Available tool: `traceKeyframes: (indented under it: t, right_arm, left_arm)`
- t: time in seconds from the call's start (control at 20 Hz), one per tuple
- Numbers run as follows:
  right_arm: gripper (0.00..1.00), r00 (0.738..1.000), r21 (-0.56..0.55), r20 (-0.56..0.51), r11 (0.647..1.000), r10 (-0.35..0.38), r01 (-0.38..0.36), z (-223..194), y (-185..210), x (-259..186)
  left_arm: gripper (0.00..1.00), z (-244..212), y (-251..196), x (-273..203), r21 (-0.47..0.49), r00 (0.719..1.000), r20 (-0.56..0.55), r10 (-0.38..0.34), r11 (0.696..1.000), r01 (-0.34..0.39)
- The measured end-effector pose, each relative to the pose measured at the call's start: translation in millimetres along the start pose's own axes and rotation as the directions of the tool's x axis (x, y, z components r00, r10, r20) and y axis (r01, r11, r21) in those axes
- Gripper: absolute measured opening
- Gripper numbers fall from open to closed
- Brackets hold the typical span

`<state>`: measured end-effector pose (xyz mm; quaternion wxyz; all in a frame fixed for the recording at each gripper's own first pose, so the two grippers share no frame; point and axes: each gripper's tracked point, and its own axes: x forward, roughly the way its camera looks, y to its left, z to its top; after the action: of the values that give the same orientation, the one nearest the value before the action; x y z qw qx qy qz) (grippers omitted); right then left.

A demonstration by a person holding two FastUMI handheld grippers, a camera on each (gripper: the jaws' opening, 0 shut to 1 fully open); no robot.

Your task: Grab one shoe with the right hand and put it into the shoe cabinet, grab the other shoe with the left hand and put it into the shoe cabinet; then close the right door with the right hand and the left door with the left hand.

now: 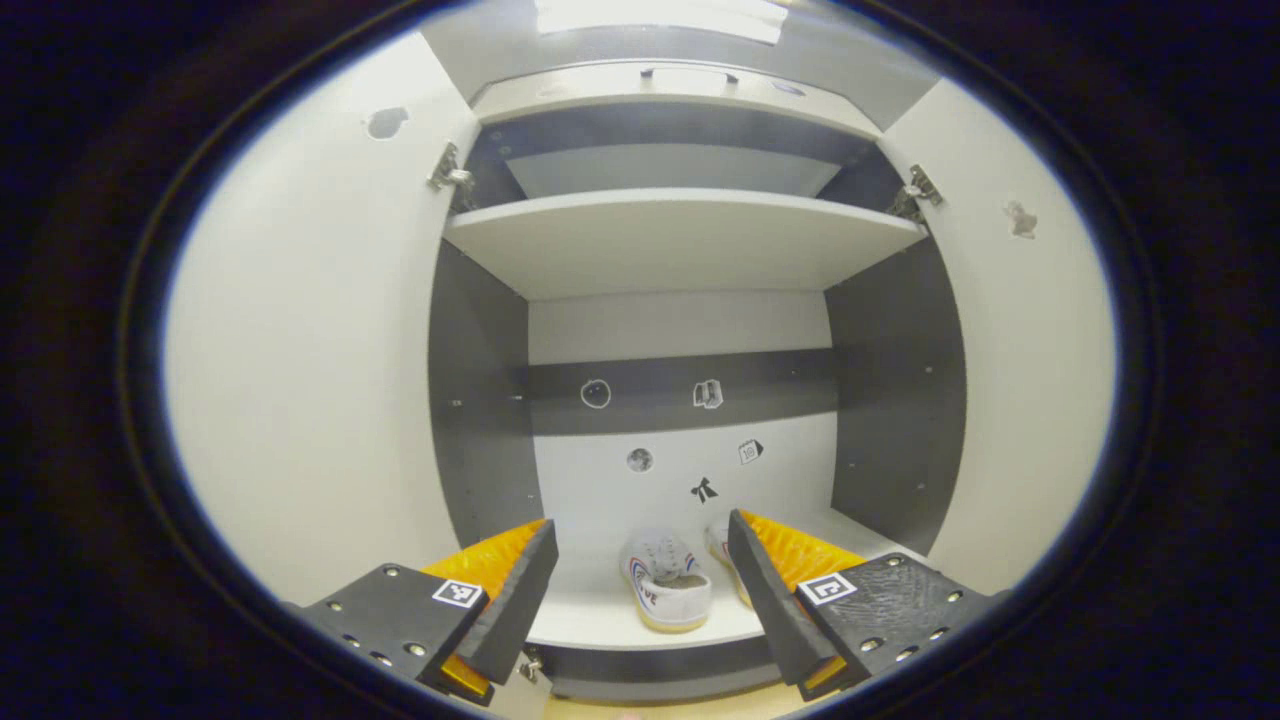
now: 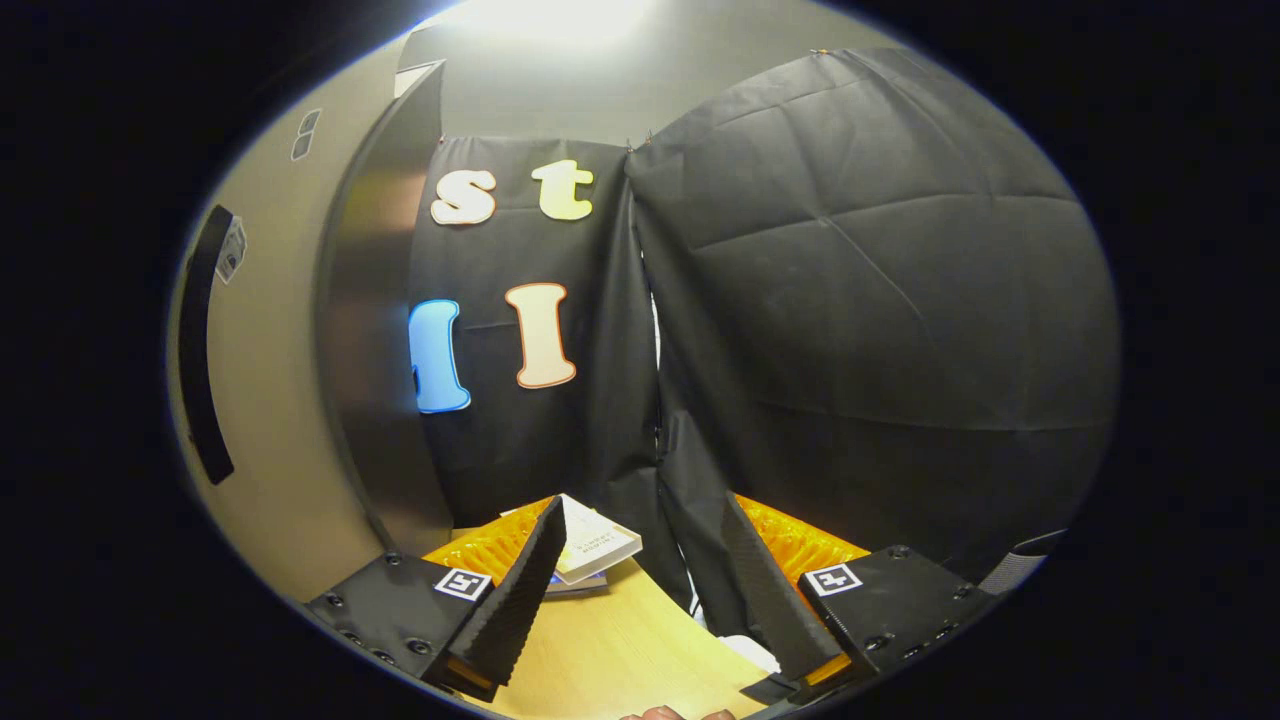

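Left gripper view: the left gripper point(image 1: 640, 590) stands with its jaws apart and empty, facing the open white-and-grey shoe cabinet point(image 1: 680, 240). A white canvas low-top shoe point(image 1: 668, 585) sits on the cabinet's pale bottom shelf point(image 1: 590, 610), heel opening toward the camera, with a second white shoe point(image 1: 722, 545) just beside it, partly hidden behind a finger. Both white cabinet doors — left door point(image 1: 310, 350) and right door point(image 1: 1030, 350) — hang wide open. Judged by appearance, the doors are stiff, smooth panels, likely light on their hinges; a push on the flat face near the free edge should suit. Right gripper view: the right gripper point(image 2: 640, 600) also has jaws apart, holding nothing, above a light wooden tabletop point(image 2: 620, 650). A thin stack of booklets point(image 2: 590, 545) lies near the far edge, against the black cloth booth wall point(image 2: 850, 300).
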<state>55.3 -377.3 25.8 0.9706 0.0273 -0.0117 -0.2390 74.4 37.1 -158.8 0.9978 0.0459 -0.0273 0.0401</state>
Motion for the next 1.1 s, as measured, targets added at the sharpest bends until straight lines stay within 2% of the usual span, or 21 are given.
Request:
traceKeyframes:
  t: [0.35,0.55,0.65,0.8,1.1]
  right_arm:
    - [0.98,0.998,0.004,0.039,0.999,0.040,-0.041,31.7,16.8,-10.3]
    - [0.98,0.996,0.010,0.056,0.997,0.076,-0.077,45.8,35.9,-25.3]
    - [0.98,0.993,0.011,0.040,0.994,0.109,-0.110,50.0,48.5,-32.7]
    - [0.98,0.989,0.021,0.004,0.989,0.145,-0.146,52.3,64.4,-45.7]
    - [0.98,0.982,0.007,0.017,0.982,0.189,-0.189,73.2,94.2,-73.2]
  left_arm:
    - [0.99,4.7,13.4,-9.4,-0.015,0.995,-0.017,0.095,0.995,-0.095]
    - [0.98,2.0,14.4,-13.5,-0.039,0.991,-0.082,0.102,0.994,-0.105]
    - [0.99,-0.8,15.6,-12.2,-0.018,0.990,-0.087,0.110,0.994,-0.112]
    - [0.99,-6.8,10.1,-13.4,-0.020,0.990,-0.121,0.068,0.997,-0.071]
    - [0.99,-6.2,-0.5,-20.1,-0.043,0.979,-0.200,-0.046,0.998,0.038]
